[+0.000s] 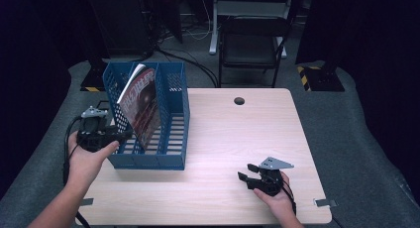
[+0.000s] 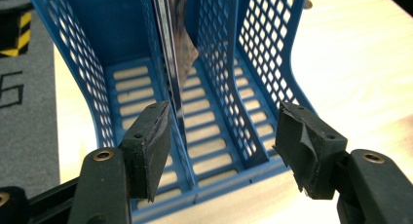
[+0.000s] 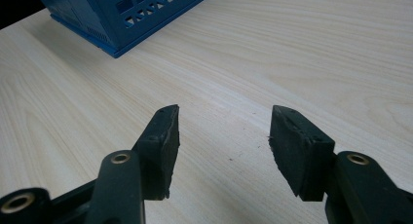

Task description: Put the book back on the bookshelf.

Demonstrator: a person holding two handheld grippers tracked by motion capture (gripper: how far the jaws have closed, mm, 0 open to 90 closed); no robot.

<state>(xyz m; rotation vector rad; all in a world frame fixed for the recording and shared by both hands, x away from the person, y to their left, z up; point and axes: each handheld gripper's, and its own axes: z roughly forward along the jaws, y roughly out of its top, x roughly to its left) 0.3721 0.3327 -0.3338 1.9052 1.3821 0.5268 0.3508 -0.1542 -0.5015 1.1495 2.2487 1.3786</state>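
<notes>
While the person sits at the near edge of the light wood table, both hands are resting out front with a gripper each. On the left side of the table stands a blue perforated file rack with slotted floors and a few compartments, open end facing the near-left. A glossy magazine with a reddish cover leans tilted inside it, top edge poking up toward the far left, bottom down in one of the middle slots.

The left gripper is right at the rack's open mouth. From its own camera the jaws are spread wide with nothing between the pads, and the magazine's thin edge runs up just past the left pad, along a divider. Can't tell whether the pad actually touches the rack's front lip, it's super close though.

The right gripper sits well apart from all that, near the right side of the table close to the near edge, pointing left. Jaws are spread there too, just bare wood grain between them, and the rack's corner shows far off at the top left of its view
</notes>
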